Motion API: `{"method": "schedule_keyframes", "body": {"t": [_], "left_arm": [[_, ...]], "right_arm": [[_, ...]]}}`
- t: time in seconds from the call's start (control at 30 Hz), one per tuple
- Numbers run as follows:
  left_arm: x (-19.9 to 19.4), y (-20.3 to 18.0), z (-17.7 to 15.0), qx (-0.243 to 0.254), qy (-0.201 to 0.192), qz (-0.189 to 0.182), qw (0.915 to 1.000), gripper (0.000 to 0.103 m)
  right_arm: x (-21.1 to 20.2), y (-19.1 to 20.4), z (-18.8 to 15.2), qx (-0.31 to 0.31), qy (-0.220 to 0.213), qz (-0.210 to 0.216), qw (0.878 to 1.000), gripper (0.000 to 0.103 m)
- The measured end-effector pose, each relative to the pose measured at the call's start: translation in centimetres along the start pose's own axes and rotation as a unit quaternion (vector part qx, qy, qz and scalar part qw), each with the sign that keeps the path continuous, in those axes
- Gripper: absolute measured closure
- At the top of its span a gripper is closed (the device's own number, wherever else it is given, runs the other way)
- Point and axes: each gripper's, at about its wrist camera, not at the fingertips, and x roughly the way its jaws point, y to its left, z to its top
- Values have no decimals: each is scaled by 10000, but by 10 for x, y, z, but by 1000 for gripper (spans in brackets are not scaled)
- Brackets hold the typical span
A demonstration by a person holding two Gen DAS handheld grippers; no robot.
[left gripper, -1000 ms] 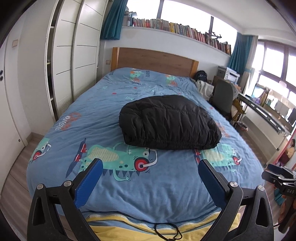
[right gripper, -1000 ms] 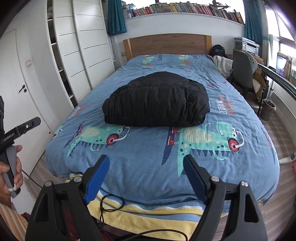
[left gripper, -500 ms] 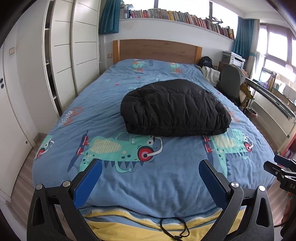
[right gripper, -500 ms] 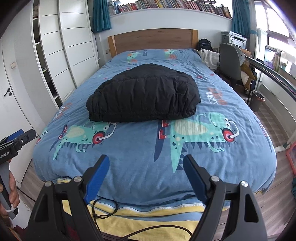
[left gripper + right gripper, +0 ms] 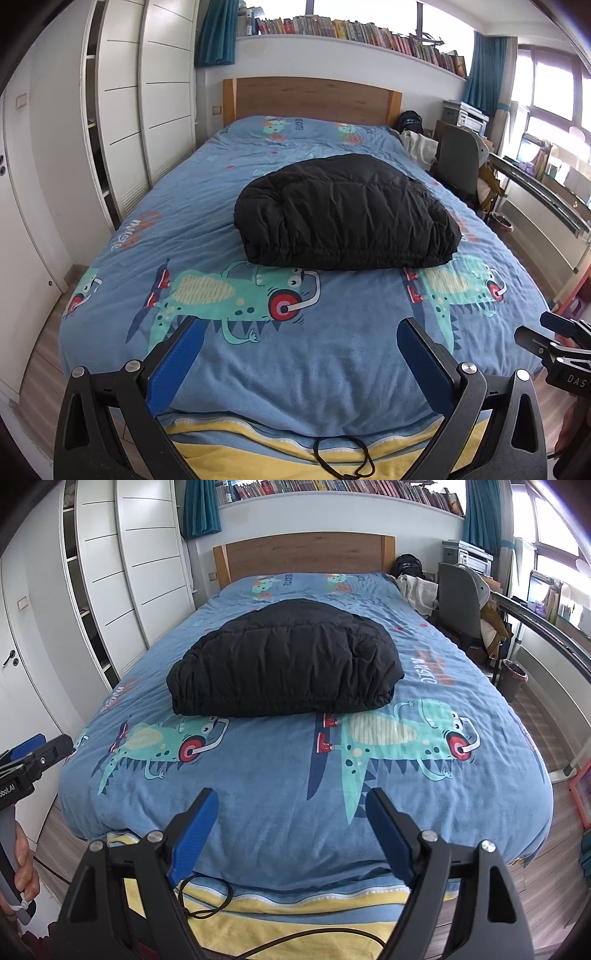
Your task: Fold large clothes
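A black puffy jacket [image 5: 343,214] lies folded into a compact bundle in the middle of the bed [image 5: 258,354], which has a blue dinosaur-print cover. It also shows in the right wrist view [image 5: 284,672]. My left gripper [image 5: 299,332] is open and empty, held above the foot of the bed, well short of the jacket. My right gripper [image 5: 290,805] is open and empty, also over the foot of the bed. Each gripper shows at the edge of the other's view, the right one [image 5: 554,343] and the left one [image 5: 33,757].
White wardrobes [image 5: 147,110] run along the left of the bed. A chair [image 5: 458,162], a desk and a bin [image 5: 513,677] stand on the right. A wooden headboard [image 5: 310,99] and a bookshelf are at the back. A black cord [image 5: 207,897] lies at the bed's foot.
Both grippers have moved slightly and levelled; the views now sit squarer to the bed. The jacket has not moved. Both grippers stay open.
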Motion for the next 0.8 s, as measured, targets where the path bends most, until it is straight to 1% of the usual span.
{"method": "schedule_keyframes", "body": {"t": [0.47, 0.8], "left_arm": [[10, 5, -2, 15, 68, 218, 9997, 1], [13, 3, -4, 66, 119, 277, 9995, 1]], "right_arm": [[12, -4, -2, 88, 112, -75, 9999, 22], [15, -4, -3, 103, 121, -117, 9998, 22]]}}
